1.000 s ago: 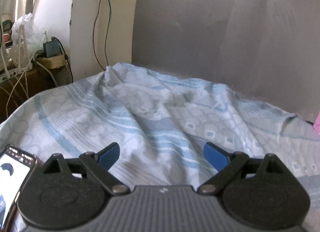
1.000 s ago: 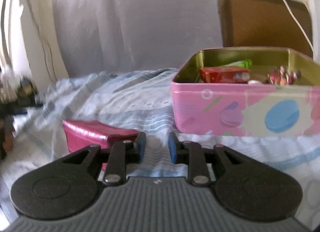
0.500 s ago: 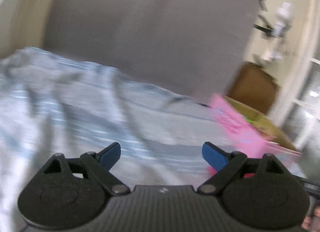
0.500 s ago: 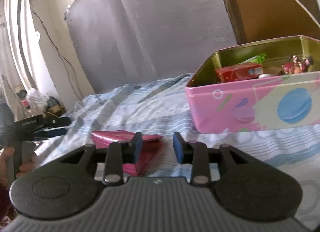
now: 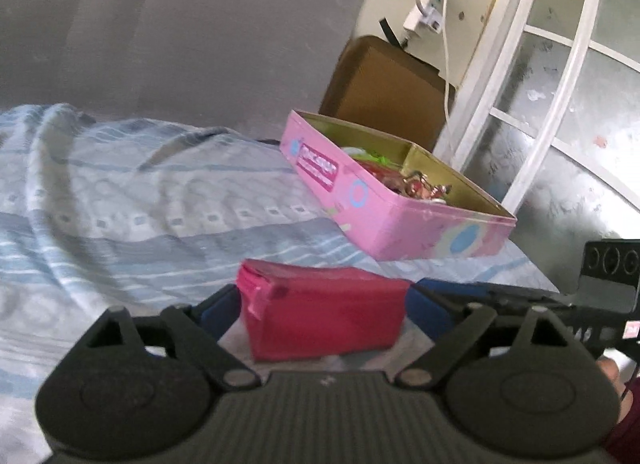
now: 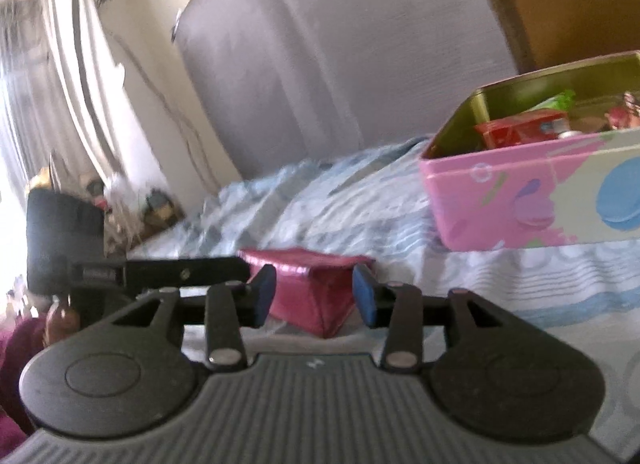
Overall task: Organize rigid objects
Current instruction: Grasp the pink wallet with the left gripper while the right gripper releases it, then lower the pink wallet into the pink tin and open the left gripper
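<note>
While the magenta pouch [image 5: 324, 314] lies on the bed's blue-patterned sheet [image 5: 120, 200], both tools frame it from different sides. The left hand-held gripper [image 5: 316, 304] stands wide, its blue pads off either end of the pouch along its long side, not visibly pressing; that spread suits the long dimension. The right hand-held gripper [image 6: 314, 294] faces the pouch end-on, its jaws opening at a middling width, the narrow end of the pouch between the pads with a gap on each side, so nothing is gripped. Beyond and to the right of each hand-held gripper sits the open pink tin [image 5: 400, 220], already holding a red box [image 6: 520, 130], a green packet and small trinkets, the likely destination. I judge the pouch is being handed from one tool to the other, or lined up for a fresh pick. Being soft-sided, it may sag or fold under a narrow pinch.
</note>
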{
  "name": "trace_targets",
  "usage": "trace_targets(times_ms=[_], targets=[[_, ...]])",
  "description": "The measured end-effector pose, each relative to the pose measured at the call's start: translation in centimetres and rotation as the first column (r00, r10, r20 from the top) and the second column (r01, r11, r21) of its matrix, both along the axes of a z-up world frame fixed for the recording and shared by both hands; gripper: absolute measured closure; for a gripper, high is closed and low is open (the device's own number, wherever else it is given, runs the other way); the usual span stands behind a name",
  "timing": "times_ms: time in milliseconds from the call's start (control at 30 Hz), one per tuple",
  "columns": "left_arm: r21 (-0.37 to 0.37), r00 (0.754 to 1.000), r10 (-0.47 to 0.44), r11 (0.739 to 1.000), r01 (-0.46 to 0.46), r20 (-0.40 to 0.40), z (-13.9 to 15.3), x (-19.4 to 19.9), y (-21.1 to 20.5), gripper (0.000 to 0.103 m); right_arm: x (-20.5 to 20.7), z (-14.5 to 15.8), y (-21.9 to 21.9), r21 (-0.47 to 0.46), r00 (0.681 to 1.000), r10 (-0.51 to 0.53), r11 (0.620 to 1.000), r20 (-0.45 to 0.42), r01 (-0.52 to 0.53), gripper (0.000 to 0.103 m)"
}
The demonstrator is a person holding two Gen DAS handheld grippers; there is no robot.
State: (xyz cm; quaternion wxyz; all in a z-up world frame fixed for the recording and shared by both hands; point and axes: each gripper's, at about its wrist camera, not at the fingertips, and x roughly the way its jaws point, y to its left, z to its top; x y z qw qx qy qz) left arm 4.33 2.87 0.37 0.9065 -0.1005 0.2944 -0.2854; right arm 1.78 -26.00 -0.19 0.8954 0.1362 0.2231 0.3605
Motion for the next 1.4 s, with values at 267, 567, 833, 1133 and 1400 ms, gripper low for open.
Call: trace_targets(times_ms=[267,567,833,1133,1400], targets=[[0.012,1.000,-0.004,1.000,0.004,0.002,0.6,0.4,-1.6,0.038,-0.4,0.3,3.1,-0.172,0.999,-0.025,0.985,0.045,0.032,0.074],[-0.016,0.991,-0.035,0.999,0.037,0.132,5.8,0.9,-4.4,0.037,-1.8,4.4,0.3,-0.110,0.968,-0.104,0.985,0.228,0.131,0.073],[0.000,0.975,-0.113,0.993,0.115,0.193,8.3,3.9,-10.4,0.036,-0.8,6.3,-4.6,-0.087,0.929,-0.215,0.964,0.302,0.251,0.072],[0.026,0.971,-0.180,0.984,0.178,0.155,7.0,8.5,-17.2,0.036,1.9,5.4,-9.5,-0.091,0.903,-0.320,0.929,0.287,0.359,0.070],[0.120,0.979,-0.170,0.980,0.156,0.115,5.1,13.3,-21.2,0.034,6.6,4.3,-11.6,-0.172,0.905,-0.362,0.900,0.222,0.401,0.067]])
